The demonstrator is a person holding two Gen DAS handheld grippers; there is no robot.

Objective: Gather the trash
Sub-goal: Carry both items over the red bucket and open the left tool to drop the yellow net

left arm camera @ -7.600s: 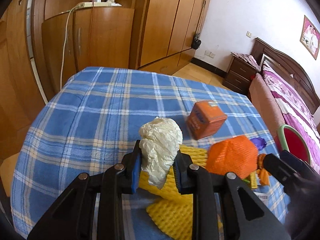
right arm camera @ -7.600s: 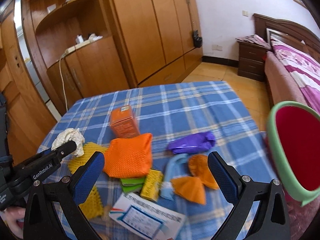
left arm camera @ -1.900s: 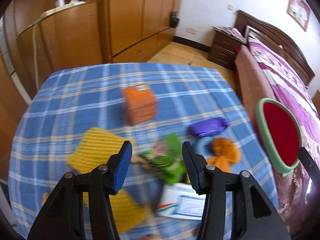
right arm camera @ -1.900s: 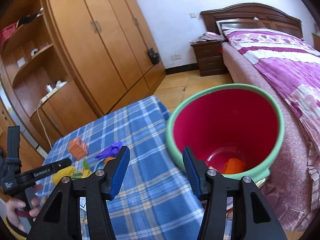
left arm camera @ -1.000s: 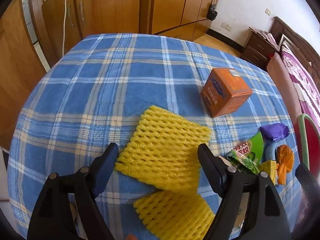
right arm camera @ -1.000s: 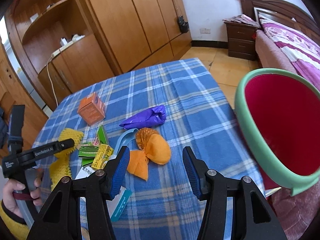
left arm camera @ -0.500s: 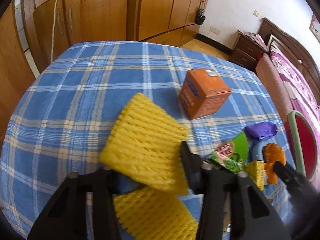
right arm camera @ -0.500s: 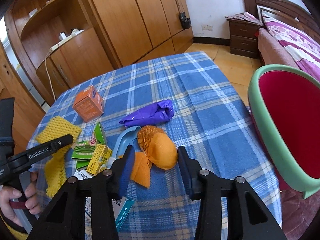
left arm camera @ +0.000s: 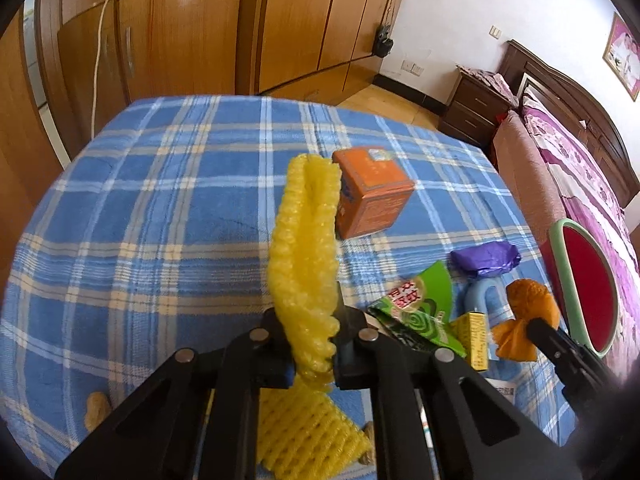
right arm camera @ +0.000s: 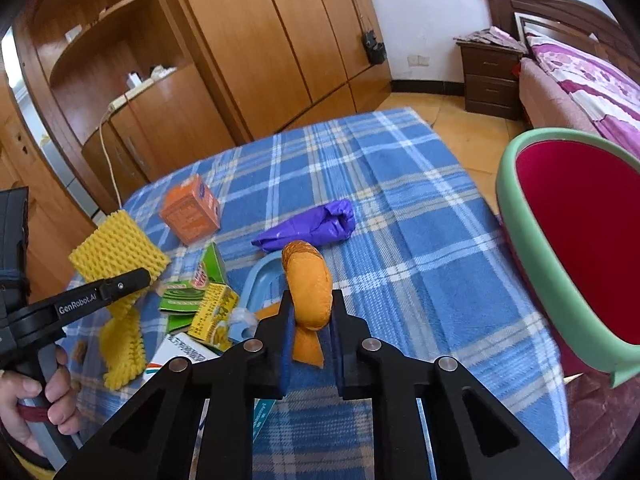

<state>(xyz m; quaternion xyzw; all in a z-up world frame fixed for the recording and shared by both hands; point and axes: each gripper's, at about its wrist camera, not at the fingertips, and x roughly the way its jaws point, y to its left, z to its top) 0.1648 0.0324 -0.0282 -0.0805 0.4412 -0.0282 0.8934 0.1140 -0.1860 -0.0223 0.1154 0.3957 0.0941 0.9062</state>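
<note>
My left gripper (left arm camera: pixel 310 334) is shut on a yellow foam net (left arm camera: pixel 304 256) and holds it upright above the blue plaid table (left arm camera: pixel 160 208); the net also shows in the right wrist view (right arm camera: pixel 116 252). My right gripper (right arm camera: pixel 310 320) is shut on an orange mesh bag (right arm camera: pixel 310 292); the bag also shows in the left wrist view (left arm camera: pixel 528 316). A red bin with a green rim (right arm camera: pixel 532 240) stands off the table's right edge.
On the table lie an orange box (left arm camera: pixel 370 196), a purple wrapper (right arm camera: pixel 312 226), a green packet (left arm camera: pixel 416 312), a small yellow box (right arm camera: pixel 214 316), a light blue piece (right arm camera: pixel 260 280), a second yellow foam net (left arm camera: pixel 304 436) and a paper leaflet (right arm camera: pixel 176 356). Wardrobes stand behind; a bed is to the right.
My left gripper has closed on the yellow foam net and lifted it upright. My right gripper has closed on the orange mesh bag and raised it off the table.
</note>
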